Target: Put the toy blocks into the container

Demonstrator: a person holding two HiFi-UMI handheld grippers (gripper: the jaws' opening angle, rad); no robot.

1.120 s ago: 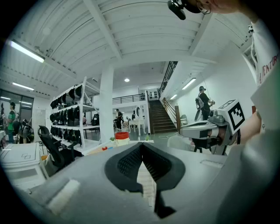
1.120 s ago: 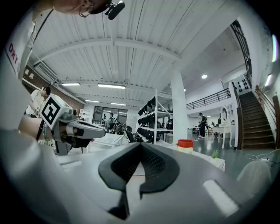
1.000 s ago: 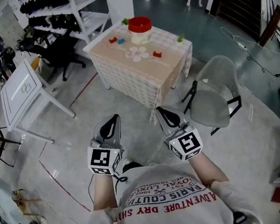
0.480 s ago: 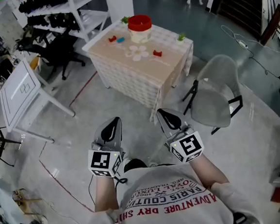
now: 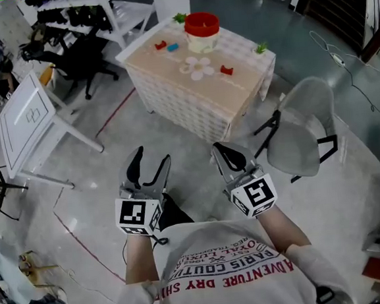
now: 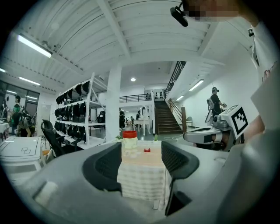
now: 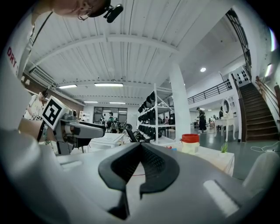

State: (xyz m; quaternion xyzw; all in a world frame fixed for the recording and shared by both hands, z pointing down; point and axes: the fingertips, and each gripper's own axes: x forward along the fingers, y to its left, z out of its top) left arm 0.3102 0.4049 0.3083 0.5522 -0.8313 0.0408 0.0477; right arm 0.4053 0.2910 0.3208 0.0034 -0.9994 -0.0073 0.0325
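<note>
Grey polished floor [image 5: 100,182]; cloth-covered table [image 5: 238,92]; grey chair [image 5: 295,147]; white shelving [image 5: 124,16]; black office chair [image 5: 89,54].

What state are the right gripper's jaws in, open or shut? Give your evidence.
Shut. The right gripper shows its two pads meeting, with nothing between them.

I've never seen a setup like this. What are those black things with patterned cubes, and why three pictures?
No robot here: a person holds a tool in each hand, each ending in two-fingered tongs and carrying a patterned cube. The downward picture comes from a camera on the person's head; the other two come from cameras riding on the tools. The left tongs are opening, nothing between them; the right tongs are shut and empty. Ahead stands a table with a container with a red top, two red toy blocks and a blue toy block. Nothing is held yet.
</note>
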